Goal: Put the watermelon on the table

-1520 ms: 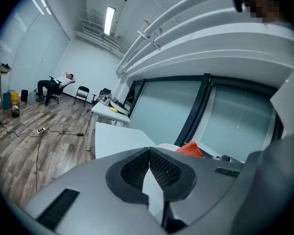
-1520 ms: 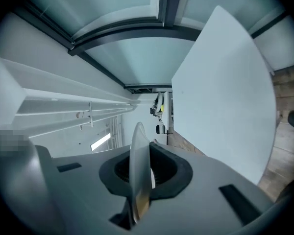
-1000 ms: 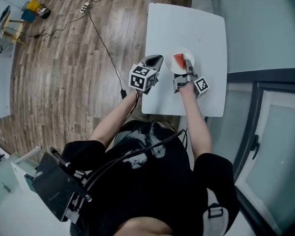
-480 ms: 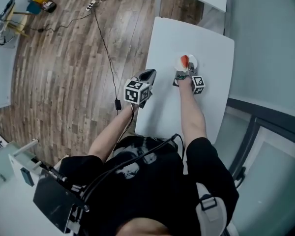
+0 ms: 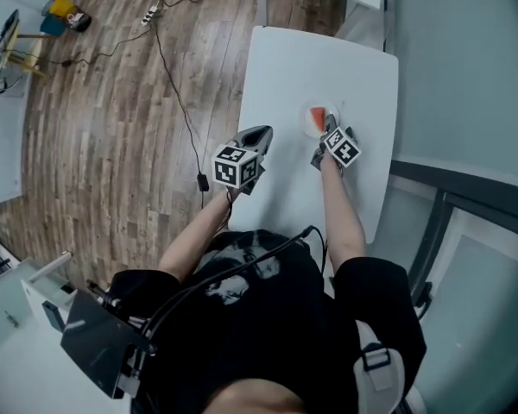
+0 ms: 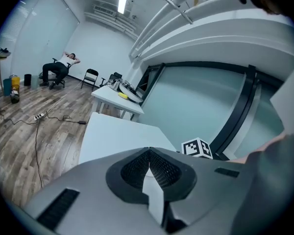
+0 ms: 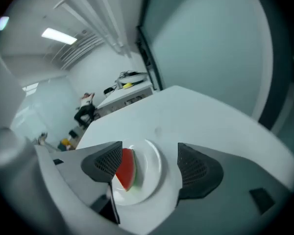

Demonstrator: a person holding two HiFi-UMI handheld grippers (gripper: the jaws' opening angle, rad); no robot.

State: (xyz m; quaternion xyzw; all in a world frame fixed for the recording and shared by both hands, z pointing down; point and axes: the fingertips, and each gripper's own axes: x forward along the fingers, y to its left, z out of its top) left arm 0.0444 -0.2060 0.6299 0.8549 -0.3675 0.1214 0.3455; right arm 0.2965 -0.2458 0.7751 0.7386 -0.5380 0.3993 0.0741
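Our right gripper [image 5: 326, 136] has its jaws opening, and the watermelon [image 7: 125, 170] lies just ahead between them, close by the left pad and not squeezed. It is a red wedge with a green rind, long side pointing away from us, on a smooth round white plate [image 7: 152, 155] on the flat white table [image 5: 302, 59]. Our left gripper [image 6: 148, 163] is pinched closed on nothing, farther off to the left.

Worktop [image 5: 304, 63]: white, smooth, matt. Plate [image 7: 152, 161]: white, glossy. Floor [image 5: 112, 136]: wood planks, low sheen. Left gripper [image 6: 148, 153]: grey matt plastic; fingers [image 6: 134, 169] w/ black rough-textured pads.
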